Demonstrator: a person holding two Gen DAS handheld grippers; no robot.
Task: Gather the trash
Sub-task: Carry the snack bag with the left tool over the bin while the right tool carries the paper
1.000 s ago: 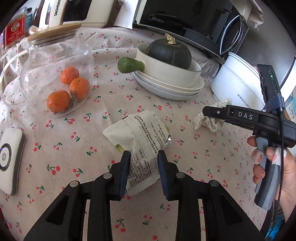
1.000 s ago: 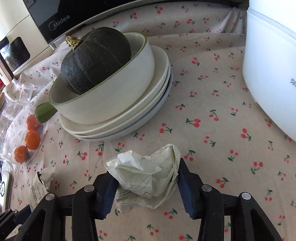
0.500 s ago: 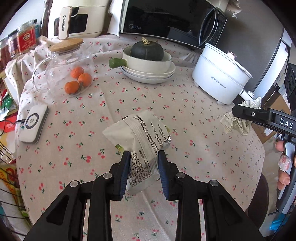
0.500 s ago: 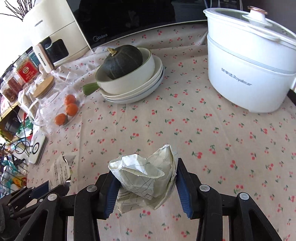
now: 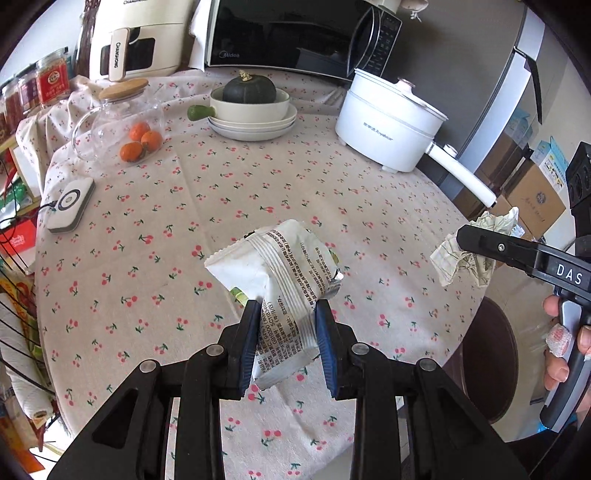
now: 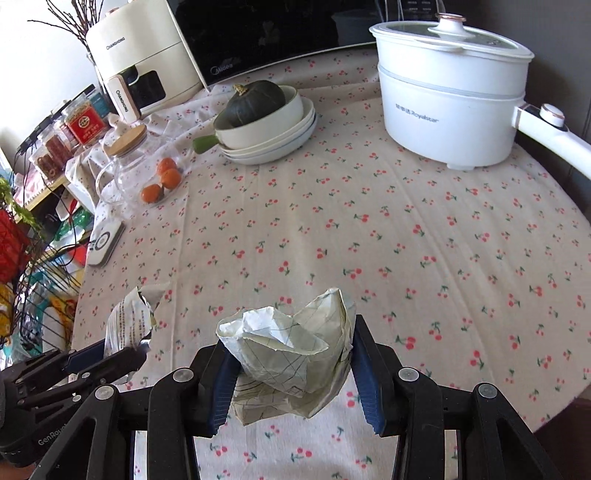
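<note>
My left gripper [image 5: 286, 325] is shut on a white printed snack wrapper [image 5: 280, 273], held in the air above the cherry-print tablecloth [image 5: 221, 206]. My right gripper [image 6: 288, 354] is shut on a crumpled ball of pale paper [image 6: 291, 347], also lifted off the table. In the left wrist view the right gripper [image 5: 476, 240] shows at the right edge with the crumpled paper [image 5: 461, 254] and a hand [image 5: 561, 347] on its handle. The right wrist view catches the left gripper [image 6: 122, 354] and its wrapper [image 6: 129, 321] at lower left.
On the table stand a white electric pot [image 5: 384, 122], a bowl with a dark squash [image 5: 249, 96] on stacked plates, a glass jar of oranges [image 5: 125, 125] and a white charging pad [image 5: 72, 208]. A microwave [image 5: 288, 33] and an air fryer [image 5: 136, 40] line the back. A dark stool [image 5: 491, 362] sits past the table's right edge.
Both grippers have pulled back and risen from the table with their trash still held. The table's objects look smaller and farther, and the table edge and stool have come into view.
</note>
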